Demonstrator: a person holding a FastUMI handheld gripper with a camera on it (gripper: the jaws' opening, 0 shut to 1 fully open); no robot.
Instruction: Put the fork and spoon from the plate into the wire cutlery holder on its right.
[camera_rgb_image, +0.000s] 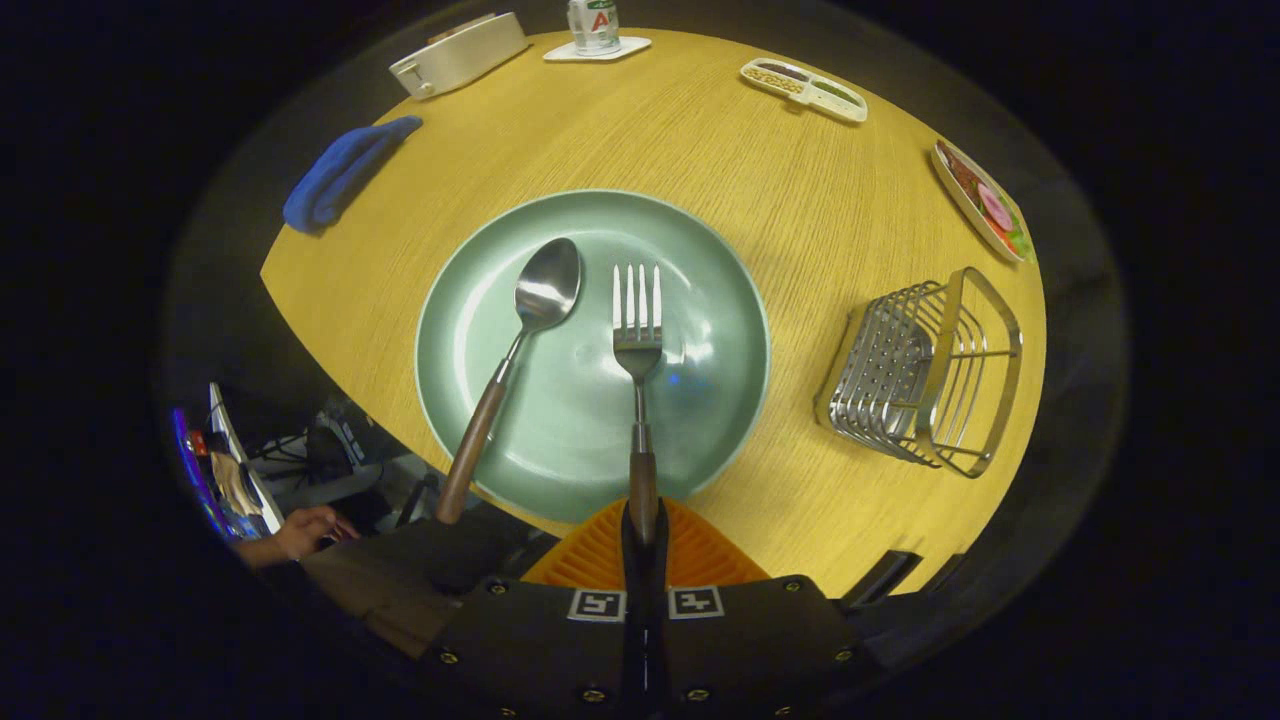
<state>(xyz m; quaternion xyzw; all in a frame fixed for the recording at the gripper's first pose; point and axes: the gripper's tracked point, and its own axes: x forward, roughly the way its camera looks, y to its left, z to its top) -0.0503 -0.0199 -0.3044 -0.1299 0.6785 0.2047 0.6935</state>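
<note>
The hand-held gripper (643, 520) is closed on the wooden handle end of the fork (638, 340), with both fingers pressed against it. The fork extends straight ahead of the fingers over the green plate (700, 260), tines pointing away. Whether the tines rest on the plate or are slightly lifted cannot be determined.

The spoon (520, 340) lies just left of the fork, bowl up on the plate, its wooden handle angled back over the plate's near rim and past the edge of the surface (700, 130).

The wire cutlery holder (925, 375) stands on the surface to the right of the plate, apart from it, and holds no cutlery.

Beyond the plate sit a blue cloth (345, 170), a white toaster (460, 52), a segmented tray (805, 88) and a dish of food (985, 200).
</note>
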